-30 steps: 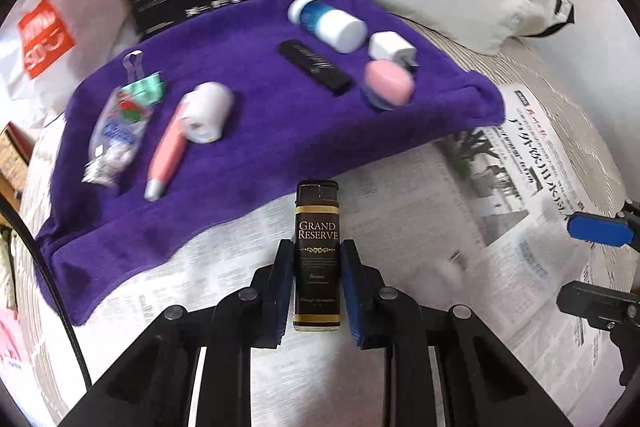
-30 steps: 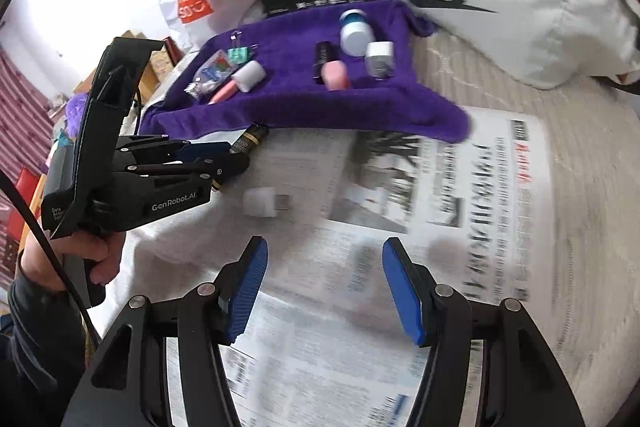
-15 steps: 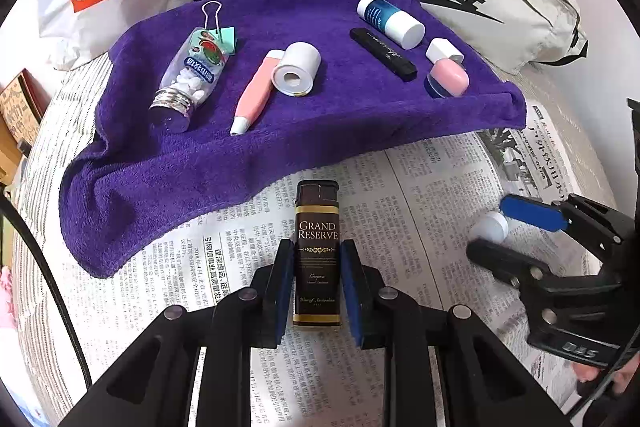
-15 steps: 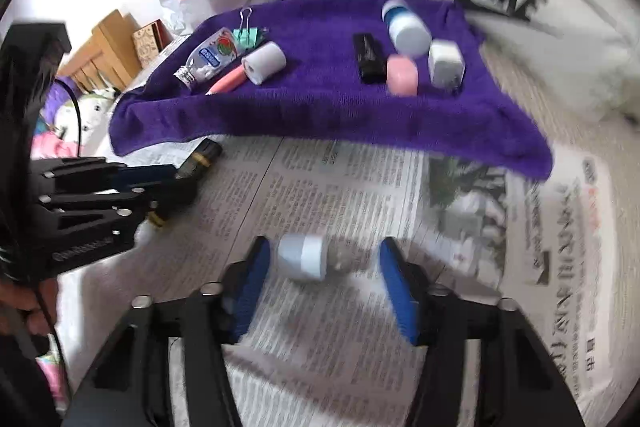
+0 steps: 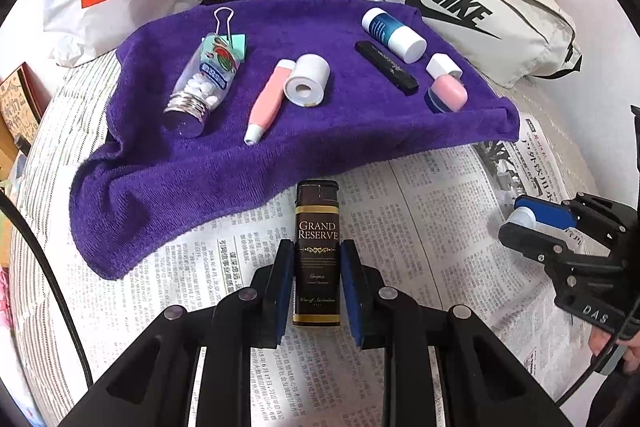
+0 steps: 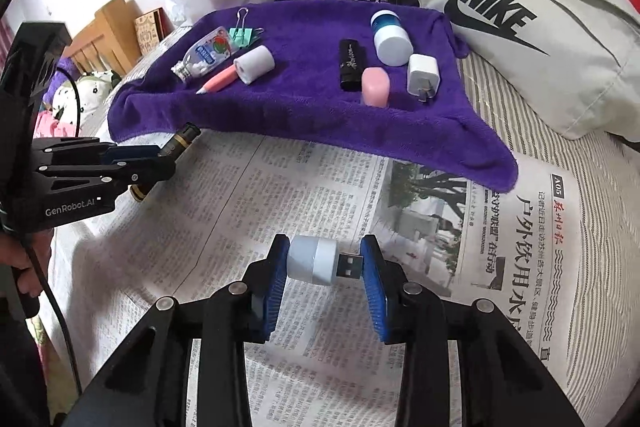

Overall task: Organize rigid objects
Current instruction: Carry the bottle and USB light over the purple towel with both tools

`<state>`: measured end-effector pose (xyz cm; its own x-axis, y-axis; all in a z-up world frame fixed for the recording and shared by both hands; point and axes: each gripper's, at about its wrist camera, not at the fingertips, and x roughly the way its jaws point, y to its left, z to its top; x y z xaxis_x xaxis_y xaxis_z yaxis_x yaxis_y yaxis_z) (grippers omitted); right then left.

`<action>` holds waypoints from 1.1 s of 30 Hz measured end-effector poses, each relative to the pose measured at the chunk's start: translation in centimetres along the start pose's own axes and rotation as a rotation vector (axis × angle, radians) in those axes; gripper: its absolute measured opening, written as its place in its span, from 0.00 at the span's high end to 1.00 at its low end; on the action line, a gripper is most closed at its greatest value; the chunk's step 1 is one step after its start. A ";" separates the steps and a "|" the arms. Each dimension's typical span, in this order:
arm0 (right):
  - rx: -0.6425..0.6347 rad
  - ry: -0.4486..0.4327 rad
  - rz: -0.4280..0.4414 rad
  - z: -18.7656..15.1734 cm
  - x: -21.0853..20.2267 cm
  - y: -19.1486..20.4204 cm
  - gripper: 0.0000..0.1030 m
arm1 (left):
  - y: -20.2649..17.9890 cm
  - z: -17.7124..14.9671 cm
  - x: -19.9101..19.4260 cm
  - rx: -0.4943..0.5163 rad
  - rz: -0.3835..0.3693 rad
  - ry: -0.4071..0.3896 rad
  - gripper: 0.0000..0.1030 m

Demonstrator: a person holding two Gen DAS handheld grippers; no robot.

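Holding both pieces over the newspaper (image 6: 280, 187), we have the left gripper (image 5: 316, 267) clamped on the lighter (image 5: 317, 251) at its flat sides, and the right gripper (image 6: 324, 263) pinching the USB plug (image 6: 320, 263) end to end. Both look light, stiff and slick; the plug could pivot. Beyond, the towel (image 5: 200, 179) carries sorted items toward its far edge.

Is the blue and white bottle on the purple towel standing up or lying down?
Lying down: the blue and white bottle rests on its side on the purple towel.
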<state>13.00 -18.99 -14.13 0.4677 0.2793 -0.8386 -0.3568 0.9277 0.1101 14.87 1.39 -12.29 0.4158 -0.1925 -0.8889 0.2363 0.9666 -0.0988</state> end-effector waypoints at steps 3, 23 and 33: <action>-0.007 0.002 0.004 0.5 0.0 -0.2 0.65 | 0.2 0.3 -0.5 -0.008 -0.020 -0.010 0.78; -0.062 -0.072 0.090 6.7 -0.4 1.1 0.65 | 2.0 3.7 -3.0 0.007 -0.019 -0.064 0.78; -0.058 -0.038 0.097 12.3 4.0 0.7 0.64 | 3.1 7.3 -2.5 0.004 -0.018 -0.077 0.78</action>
<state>24.63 -14.19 -10.87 0.4583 0.3775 -0.8046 -0.4475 0.8802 0.1581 20.98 3.60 -7.14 0.4776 -0.2223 -0.8500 0.2479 0.9622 -0.1124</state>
